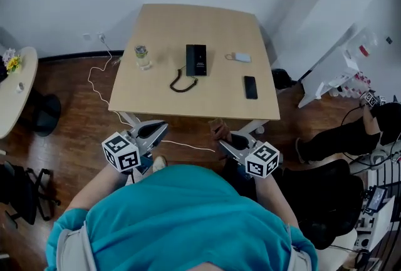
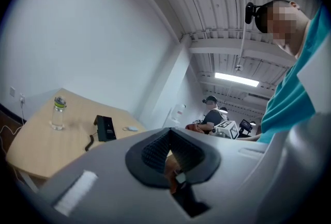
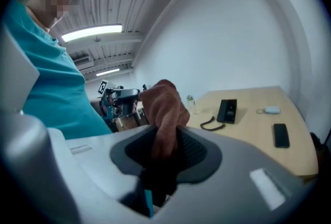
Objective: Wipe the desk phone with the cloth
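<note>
The black desk phone (image 1: 195, 60) lies on the wooden table (image 1: 156, 97), its coiled cord (image 1: 182, 83) trailing toward me. It also shows small in the left gripper view as the phone (image 2: 106, 128) and in the right gripper view as the phone (image 3: 227, 110). My right gripper (image 1: 223, 141) is held low, before the table's near edge, shut on a brown cloth (image 3: 163, 104) that bunches up out of its jaws. My left gripper (image 1: 160, 129) hangs level with it to the left, jaws together with nothing in them (image 2: 169, 135). Both are well short of the phone.
A water bottle (image 1: 142, 57) stands left of the phone. A smartphone (image 1: 250, 87) and a small pale gadget (image 1: 240, 57) lie to its right. A white cable (image 1: 100, 85) runs over the floor. A seated person (image 1: 351, 132) is at right; a round table (image 1: 15, 85) is at left.
</note>
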